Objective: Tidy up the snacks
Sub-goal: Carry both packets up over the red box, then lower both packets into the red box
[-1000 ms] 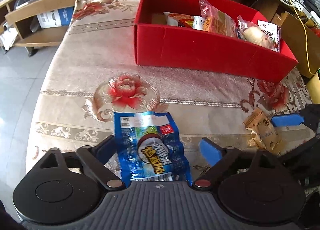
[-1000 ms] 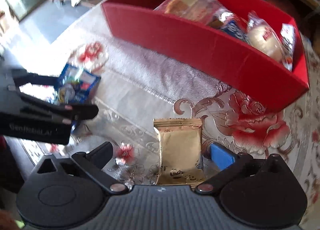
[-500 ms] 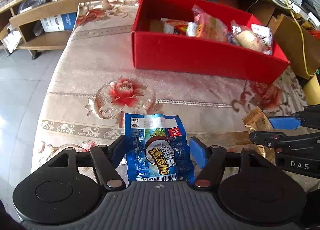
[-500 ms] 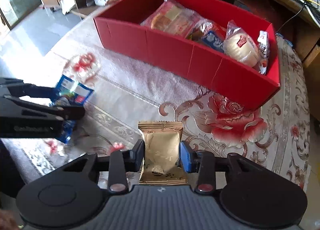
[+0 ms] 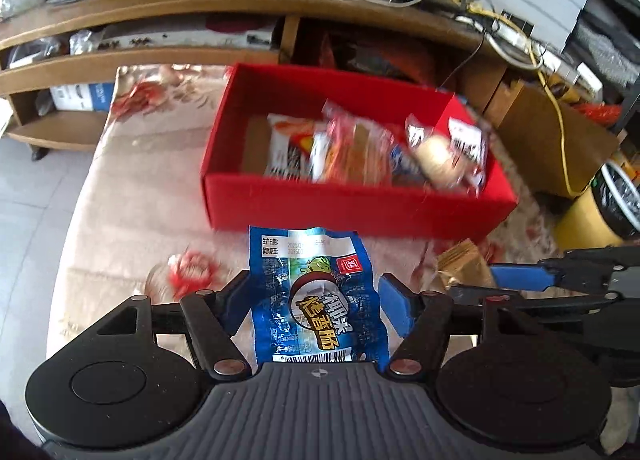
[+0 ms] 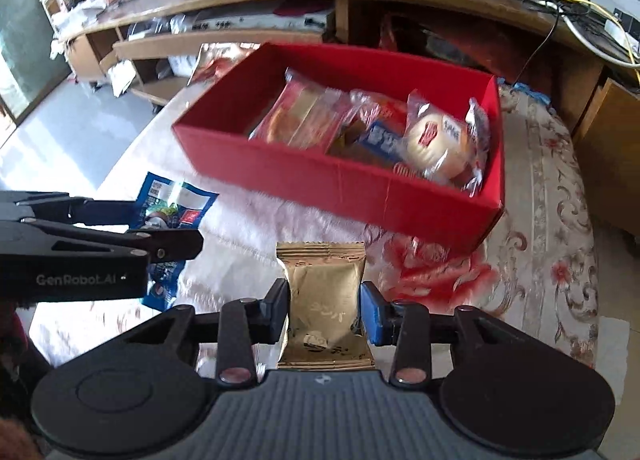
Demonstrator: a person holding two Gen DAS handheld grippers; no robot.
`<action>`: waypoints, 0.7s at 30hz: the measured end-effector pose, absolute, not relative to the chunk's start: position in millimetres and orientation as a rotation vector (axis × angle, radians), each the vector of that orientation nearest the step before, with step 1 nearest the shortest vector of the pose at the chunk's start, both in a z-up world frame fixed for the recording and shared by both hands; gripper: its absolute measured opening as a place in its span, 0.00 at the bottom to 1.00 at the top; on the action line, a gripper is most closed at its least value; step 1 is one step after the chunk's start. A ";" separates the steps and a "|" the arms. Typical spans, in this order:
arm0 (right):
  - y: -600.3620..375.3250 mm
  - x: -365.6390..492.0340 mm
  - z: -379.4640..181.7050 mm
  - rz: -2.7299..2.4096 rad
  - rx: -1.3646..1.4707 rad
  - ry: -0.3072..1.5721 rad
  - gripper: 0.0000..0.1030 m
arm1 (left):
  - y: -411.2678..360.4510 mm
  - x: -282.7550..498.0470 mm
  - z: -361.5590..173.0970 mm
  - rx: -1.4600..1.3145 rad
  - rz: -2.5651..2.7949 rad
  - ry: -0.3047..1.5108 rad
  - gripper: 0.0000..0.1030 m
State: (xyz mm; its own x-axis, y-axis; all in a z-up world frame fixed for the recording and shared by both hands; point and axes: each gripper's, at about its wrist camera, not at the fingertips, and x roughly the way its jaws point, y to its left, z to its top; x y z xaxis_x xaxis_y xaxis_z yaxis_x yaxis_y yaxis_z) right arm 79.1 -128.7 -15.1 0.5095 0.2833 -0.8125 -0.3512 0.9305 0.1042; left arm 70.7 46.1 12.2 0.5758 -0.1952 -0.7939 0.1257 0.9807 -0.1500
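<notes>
My left gripper (image 5: 314, 298) is shut on a blue snack packet (image 5: 312, 292) and holds it above the flowered tablecloth, in front of the red box (image 5: 352, 208). My right gripper (image 6: 324, 306) is shut on a gold snack packet (image 6: 324, 300), also lifted, in front of the same red box (image 6: 340, 184). The box holds several wrapped snacks, among them a round bun (image 6: 440, 144). Each gripper shows in the other's view: the right one (image 5: 560, 280) with the gold packet (image 5: 464, 264), the left one (image 6: 100, 244) with the blue packet (image 6: 172, 204).
The box stands on a table with a flowered cloth (image 6: 552, 228). Behind it runs a wooden shelf unit (image 5: 160, 20) with cables and clutter. A yellow bin (image 5: 592, 216) and a brown cabinet (image 5: 560, 132) stand to the right. Tiled floor (image 5: 32, 196) lies to the left.
Both grippers closed on their packets and lifted them off the cloth, rising and tilting up so the inside of the red box shows. The box has not moved.
</notes>
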 end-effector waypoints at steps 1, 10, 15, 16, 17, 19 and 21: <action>-128.7 82.4 -11.9 0.381 -0.070 0.954 0.35 | 45.6 74.3 14.9 -0.084 -0.189 0.930 0.71; -133.6 118.8 11.9 0.339 -0.001 0.883 0.35 | 30.6 108.5 31.9 -0.061 -0.191 0.870 0.71; -141.5 137.7 18.4 0.314 0.030 0.868 0.35 | 24.2 127.8 37.9 -0.059 -0.191 0.851 0.71; -142.9 141.7 19.6 0.311 0.037 0.865 0.35 | 22.8 132.1 38.9 -0.057 -0.189 0.846 0.71; -144.0 145.9 20.7 0.307 0.042 0.863 0.35 | 21.6 135.5 39.5 -0.056 -0.188 0.843 0.71; -145.1 154.7 22.2 0.300 0.052 0.858 0.35 | 20.6 143.2 40.3 -0.057 -0.186 0.837 0.71; -145.8 164.3 23.0 0.293 0.059 0.855 0.35 | 19.6 152.3 39.9 -0.058 -0.181 0.835 0.71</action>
